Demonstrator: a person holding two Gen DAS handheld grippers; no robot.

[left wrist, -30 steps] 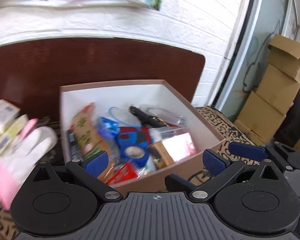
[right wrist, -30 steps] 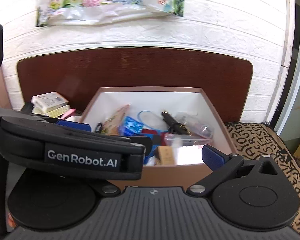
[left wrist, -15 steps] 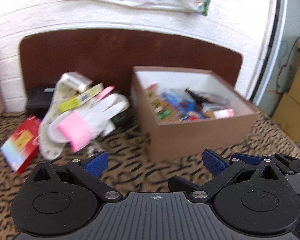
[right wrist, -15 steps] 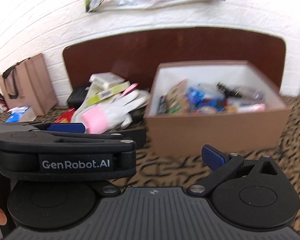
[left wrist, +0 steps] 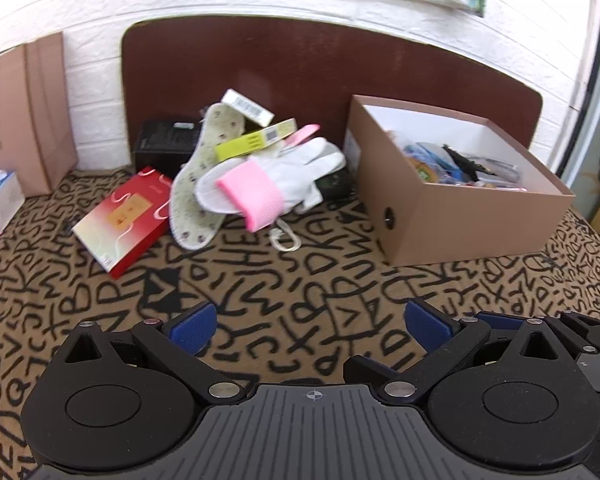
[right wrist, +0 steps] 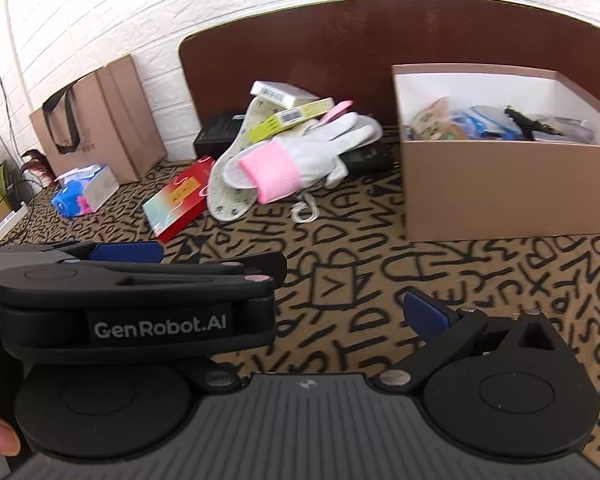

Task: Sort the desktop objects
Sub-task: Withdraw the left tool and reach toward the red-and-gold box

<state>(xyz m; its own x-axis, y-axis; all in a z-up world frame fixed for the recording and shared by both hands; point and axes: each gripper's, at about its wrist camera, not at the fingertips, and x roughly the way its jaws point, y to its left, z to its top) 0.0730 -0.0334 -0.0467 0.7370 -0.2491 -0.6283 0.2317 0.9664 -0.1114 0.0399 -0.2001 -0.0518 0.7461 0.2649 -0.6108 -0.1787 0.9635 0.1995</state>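
Observation:
A brown cardboard box (left wrist: 452, 224) (right wrist: 500, 188) holds several small items and stands at the right. Left of it lies a pile: a white glove with a pink cuff (left wrist: 268, 184) (right wrist: 300, 156), a patterned insole (left wrist: 198, 184), a yellow-green box (left wrist: 256, 140), a white box (left wrist: 246, 106), a red box (left wrist: 126, 216) (right wrist: 180, 196) and a white cable (left wrist: 286, 238). My left gripper (left wrist: 310, 326) is open and empty, above the letter-patterned cloth, well short of the pile. My right gripper (right wrist: 300, 312) is open and empty; the left gripper (right wrist: 132, 292) covers its left finger.
A black box (left wrist: 164, 146) sits behind the pile against a dark brown board (left wrist: 300, 68). A brown paper bag (right wrist: 100, 120) and a tissue pack (right wrist: 84, 192) stand at far left. A white brick wall is behind.
Both grippers have pulled back and swung left, away from above the brown box. The pile of loose objects has come into full view. Both stay open and empty.

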